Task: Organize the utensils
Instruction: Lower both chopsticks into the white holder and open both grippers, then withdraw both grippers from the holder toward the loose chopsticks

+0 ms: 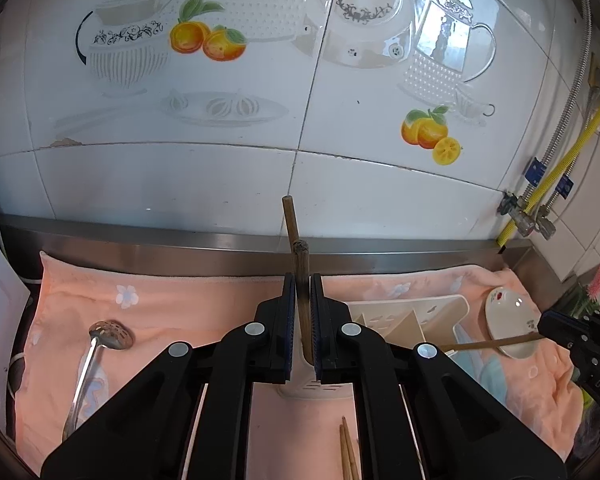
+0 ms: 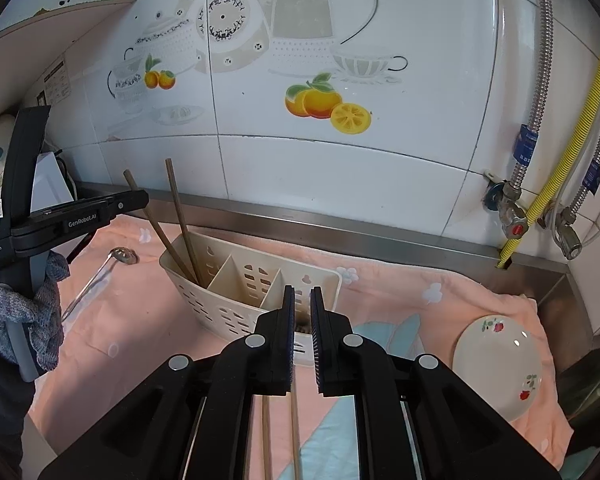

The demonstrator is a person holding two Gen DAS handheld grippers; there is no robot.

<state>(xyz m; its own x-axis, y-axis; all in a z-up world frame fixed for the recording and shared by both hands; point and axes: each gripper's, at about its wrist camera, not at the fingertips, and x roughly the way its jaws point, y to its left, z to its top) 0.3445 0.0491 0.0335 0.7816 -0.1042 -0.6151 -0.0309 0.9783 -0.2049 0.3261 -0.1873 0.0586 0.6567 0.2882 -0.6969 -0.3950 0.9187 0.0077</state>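
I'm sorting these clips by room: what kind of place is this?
Most likely a home kitchen counter. The wall tiles carry teapot and orange decals, a yellow gas hose with valves runs down the corner, and a utensil caddy holding chopsticks sits on a pink towel.

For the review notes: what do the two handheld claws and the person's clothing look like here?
Both claws, left claw and right claw, are matte black plastic with silver pivot rivets and blue-edged ribbed pads. White lettering reads GenRobot.AI on the left one's side, seen from the right wrist. A grey-blue knit sleeve covers the left arm.
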